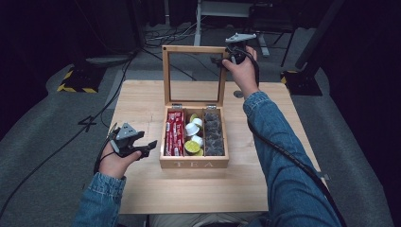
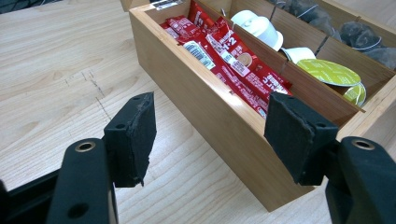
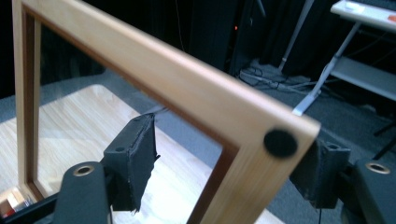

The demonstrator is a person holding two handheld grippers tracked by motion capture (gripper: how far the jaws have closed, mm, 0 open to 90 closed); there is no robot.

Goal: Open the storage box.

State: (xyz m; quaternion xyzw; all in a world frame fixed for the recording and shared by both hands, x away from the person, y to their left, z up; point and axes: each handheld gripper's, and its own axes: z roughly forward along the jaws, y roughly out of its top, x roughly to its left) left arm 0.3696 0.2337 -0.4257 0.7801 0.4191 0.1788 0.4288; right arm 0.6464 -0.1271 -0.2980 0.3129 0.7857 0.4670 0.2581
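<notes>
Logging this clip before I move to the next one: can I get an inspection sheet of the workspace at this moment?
Surface: light wooden table, bare around the box.
Job's things: wooden tea box marked TEA, its windowed lid standing upright; red sachets in the left compartment, capsules in the middle, dark tea bags in the right.
Clutter: small round thing on the table behind the box, too small to identify.
Grippers: left gripper open beside the box's left wall, holding nothing; right gripper at the lid's top right corner, jaws straddling the frame, pads apart from it.
Cables: one trails from each gripper; more lie on the floor.
Surroundings: grey carpet, dark stands, a yellow-black striped base.
</notes>
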